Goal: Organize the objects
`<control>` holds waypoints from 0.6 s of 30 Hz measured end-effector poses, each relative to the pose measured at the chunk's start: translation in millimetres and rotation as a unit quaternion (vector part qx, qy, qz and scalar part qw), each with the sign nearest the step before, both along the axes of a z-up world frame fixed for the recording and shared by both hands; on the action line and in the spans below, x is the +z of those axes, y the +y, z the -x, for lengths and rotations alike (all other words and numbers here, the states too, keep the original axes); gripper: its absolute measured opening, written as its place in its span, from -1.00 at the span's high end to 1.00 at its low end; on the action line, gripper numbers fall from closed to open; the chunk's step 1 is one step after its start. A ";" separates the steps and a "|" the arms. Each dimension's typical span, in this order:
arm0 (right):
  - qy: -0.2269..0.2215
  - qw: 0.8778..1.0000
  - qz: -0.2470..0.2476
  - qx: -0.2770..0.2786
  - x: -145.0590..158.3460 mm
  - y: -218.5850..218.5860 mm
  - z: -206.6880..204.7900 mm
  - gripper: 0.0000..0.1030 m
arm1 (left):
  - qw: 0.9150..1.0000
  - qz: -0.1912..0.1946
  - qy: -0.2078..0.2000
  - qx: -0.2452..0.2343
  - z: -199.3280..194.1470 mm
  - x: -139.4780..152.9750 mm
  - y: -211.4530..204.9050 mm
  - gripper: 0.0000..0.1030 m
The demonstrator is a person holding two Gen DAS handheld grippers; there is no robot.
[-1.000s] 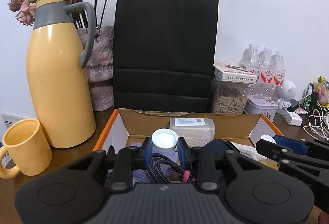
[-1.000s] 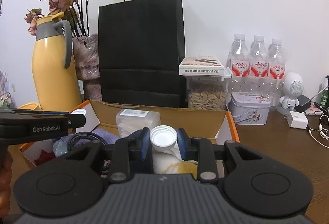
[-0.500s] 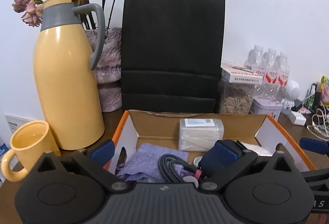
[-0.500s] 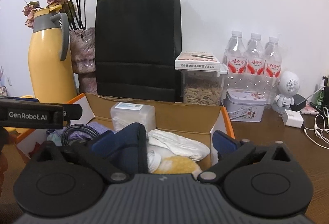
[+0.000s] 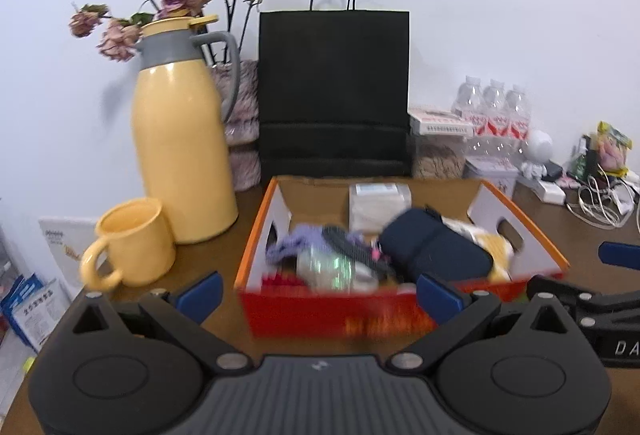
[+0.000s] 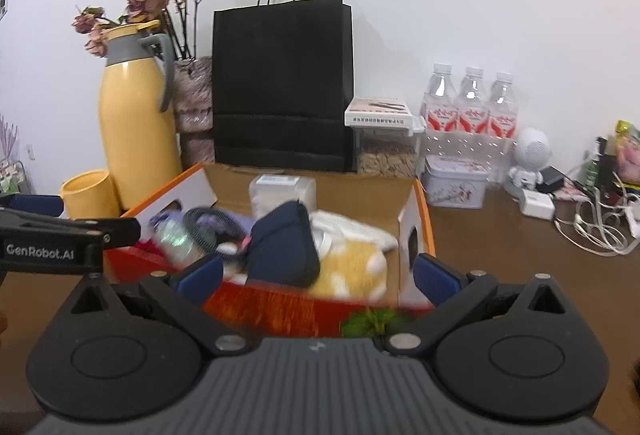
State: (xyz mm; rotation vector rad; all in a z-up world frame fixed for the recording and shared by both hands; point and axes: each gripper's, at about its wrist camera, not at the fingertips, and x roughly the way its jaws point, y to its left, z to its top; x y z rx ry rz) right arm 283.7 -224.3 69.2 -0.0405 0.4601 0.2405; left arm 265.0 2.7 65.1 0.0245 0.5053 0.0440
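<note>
Box front motion-blurred

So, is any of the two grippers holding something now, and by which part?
Nothing is held. The left gripper and the right gripper both have their jaws wide open and empty, in front of the box.

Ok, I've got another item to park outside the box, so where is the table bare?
Bare wood lies right of the cardboard box, bordered by the tin behind and the white cables farther right. A narrower strip runs between the yellow mug and the box. The box itself and the back wall row are crowded.
</note>
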 end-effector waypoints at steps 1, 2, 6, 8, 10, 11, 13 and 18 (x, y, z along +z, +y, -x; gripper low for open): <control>0.003 1.000 0.002 -0.001 1.4 -1.6 9.7 -1.00 | 1.000 0.000 0.004 0.001 11.5 -0.2 0.4 -1.00; 0.006 1.000 0.002 -0.002 2.6 -3.7 20.9 -1.00 | 1.000 0.002 0.006 0.000 21.6 -0.9 1.0 -1.00; 0.018 1.000 -0.002 -0.007 3.7 -10.8 55.9 -1.00 | 1.000 0.005 0.021 0.001 56.5 -3.0 0.6 -1.00; 0.022 1.000 -0.003 -0.009 3.4 -11.8 68.4 -1.00 | 1.000 0.004 0.024 0.000 67.6 -3.6 -1.4 -1.00; 0.025 1.000 -0.005 -0.010 4.1 -13.4 78.7 -1.00 | 1.000 0.002 0.026 -0.002 76.8 -3.8 -3.8 -1.00; 0.025 1.000 -0.006 -0.010 4.7 -13.8 83.0 -1.00 | 1.000 0.001 0.027 -0.002 79.8 -3.8 -4.6 -1.00; 0.025 1.000 -0.006 -0.010 5.0 -13.5 88.4 -1.00 | 1.000 0.002 0.028 -0.001 83.3 -3.6 -5.4 -1.00; 0.023 1.000 -0.005 -0.008 6.6 -11.3 95.6 -1.00 | 1.000 0.004 0.028 0.001 86.0 -3.0 -3.9 -1.00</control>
